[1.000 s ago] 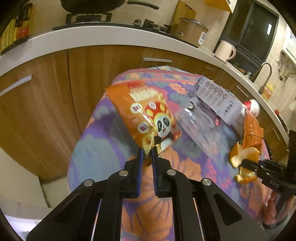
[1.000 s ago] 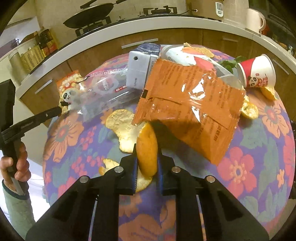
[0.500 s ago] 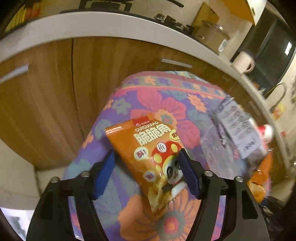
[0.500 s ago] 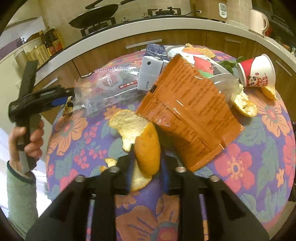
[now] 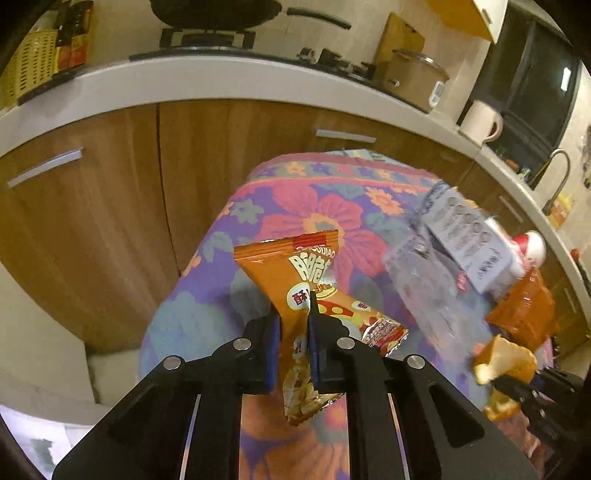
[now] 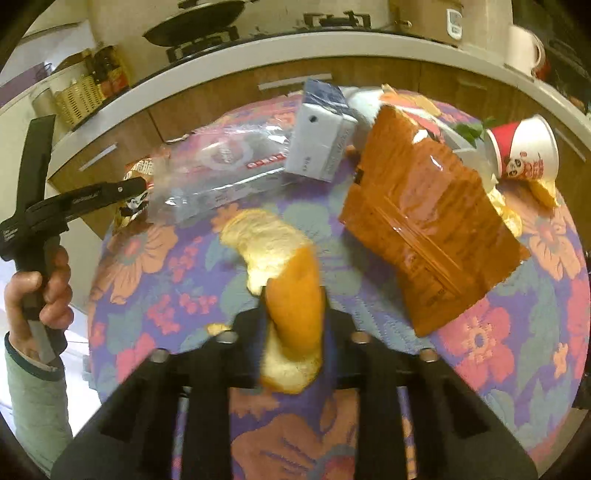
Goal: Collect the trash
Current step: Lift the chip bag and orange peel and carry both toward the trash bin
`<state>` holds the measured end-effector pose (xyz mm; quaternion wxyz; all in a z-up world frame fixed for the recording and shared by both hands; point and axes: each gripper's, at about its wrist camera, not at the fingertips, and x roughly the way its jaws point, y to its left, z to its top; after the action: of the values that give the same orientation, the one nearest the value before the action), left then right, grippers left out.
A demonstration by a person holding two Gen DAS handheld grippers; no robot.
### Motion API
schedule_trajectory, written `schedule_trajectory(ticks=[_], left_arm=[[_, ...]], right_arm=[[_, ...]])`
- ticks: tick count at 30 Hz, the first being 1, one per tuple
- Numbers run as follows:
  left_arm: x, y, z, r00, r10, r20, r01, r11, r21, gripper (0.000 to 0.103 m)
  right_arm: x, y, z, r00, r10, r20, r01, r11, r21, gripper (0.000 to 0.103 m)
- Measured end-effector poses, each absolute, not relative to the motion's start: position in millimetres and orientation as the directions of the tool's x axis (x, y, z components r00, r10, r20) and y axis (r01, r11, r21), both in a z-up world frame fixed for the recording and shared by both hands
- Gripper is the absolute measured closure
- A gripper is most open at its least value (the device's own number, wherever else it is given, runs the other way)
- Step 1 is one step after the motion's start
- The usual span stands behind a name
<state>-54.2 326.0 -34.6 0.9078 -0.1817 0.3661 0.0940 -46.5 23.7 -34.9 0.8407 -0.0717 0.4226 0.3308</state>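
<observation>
My left gripper [image 5: 294, 325] pinches the orange panda snack packet [image 5: 310, 291], lifted off the floral tablecloth [image 5: 317, 206] at the table's edge. My right gripper [image 6: 293, 314] clamps a curled orange peel [image 6: 291, 295] above the cloth, beside the big orange pouch [image 6: 424, 218].

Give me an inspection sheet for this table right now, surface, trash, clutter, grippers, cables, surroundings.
Surface: round table in a floral cloth.
Job's things: panda snack bag in the left gripper; orange peel in the right gripper; big orange pouch, clear wrapper, white carton, paper cup lying on the cloth.
Clutter: more peel beside the cup.
Grippers: both shut on trash.
Cables: nothing seen.
Surroundings: wooden cabinets, a pan on the stove.
</observation>
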Motion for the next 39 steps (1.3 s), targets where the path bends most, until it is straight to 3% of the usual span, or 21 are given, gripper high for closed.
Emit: schedule_trajectory(ticks=[9, 18, 25, 34, 39], left_arm=[[-106.4, 290.9, 20.1, 0.823, -0.011, -0.569, -0.202, 0.929, -0.310, 0.093], [-75.3, 200.2, 64.6, 0.866, -0.168, -0.471, 0.023, 0.954, -0.299, 0.093], [-12.1, 90.4, 67.6, 0.796, -0.353, -0.493, 0.219, 0.926, -0.308, 0.093], [72.9, -53.1, 50.1, 0.647, -0.519, -0.558, 0.396, 0.854, -0.337, 0.092], [106.6, -121.0, 23.7, 0.585, -0.542, -0.603, 0.442, 0.837, -0.324, 0.092]], right_arm=[[-79.0, 2.0, 12.3, 0.531, 0.573, -0.624, -0.667, 0.737, 0.109, 0.090], [-60.4, -82.8, 50.4, 0.673, 0.522, -0.524, -0.538, 0.832, 0.137, 0.090], [-26.9, -185.4, 52.8, 0.766, 0.407, -0.498, -0.351, 0.913, 0.207, 0.090], [19.2, -319.1, 18.4, 0.798, 0.270, -0.538, -0.103, 0.942, 0.320, 0.090], [40.0, -368.3, -10.1, 0.785, 0.209, -0.583, 0.007, 0.938, 0.346, 0.090]])
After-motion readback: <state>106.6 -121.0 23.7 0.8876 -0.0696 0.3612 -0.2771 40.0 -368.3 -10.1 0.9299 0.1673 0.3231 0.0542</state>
